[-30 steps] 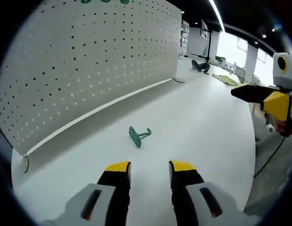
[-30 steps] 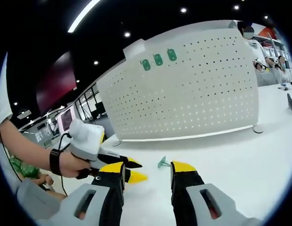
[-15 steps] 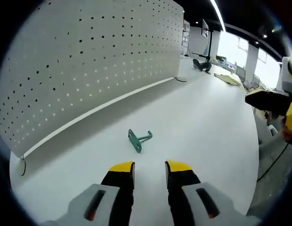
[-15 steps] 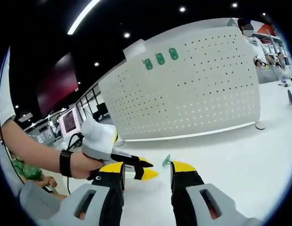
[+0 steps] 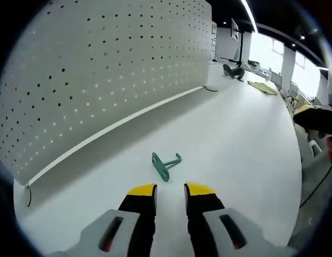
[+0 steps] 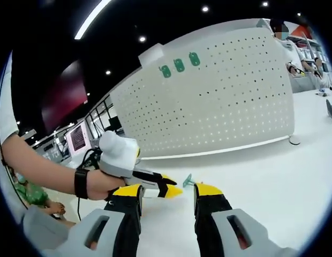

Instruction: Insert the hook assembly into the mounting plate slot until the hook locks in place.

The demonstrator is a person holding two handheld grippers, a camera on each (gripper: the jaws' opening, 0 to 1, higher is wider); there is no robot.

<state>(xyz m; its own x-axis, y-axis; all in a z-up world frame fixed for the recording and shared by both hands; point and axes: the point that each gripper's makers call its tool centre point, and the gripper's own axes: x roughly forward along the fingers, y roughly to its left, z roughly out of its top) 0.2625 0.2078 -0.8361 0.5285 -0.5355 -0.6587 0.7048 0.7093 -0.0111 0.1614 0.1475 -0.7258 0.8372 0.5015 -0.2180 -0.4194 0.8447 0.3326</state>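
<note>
In the right gripper view the green hook [image 6: 188,180] is partly hidden behind the left gripper [image 6: 170,188]; writing on the distant screens is too small to read. In the left gripper view the hook [image 5: 165,164] lies flat on the white desk [image 5: 235,139], just ahead of the left gripper [image 5: 170,190], whose fingers stand slightly apart, touching nothing. The right gripper [image 6: 168,194] is spread wider and empty. 3 green hooks [image 6: 179,65] hang high on the white pegboard [image 6: 230,101].
</note>
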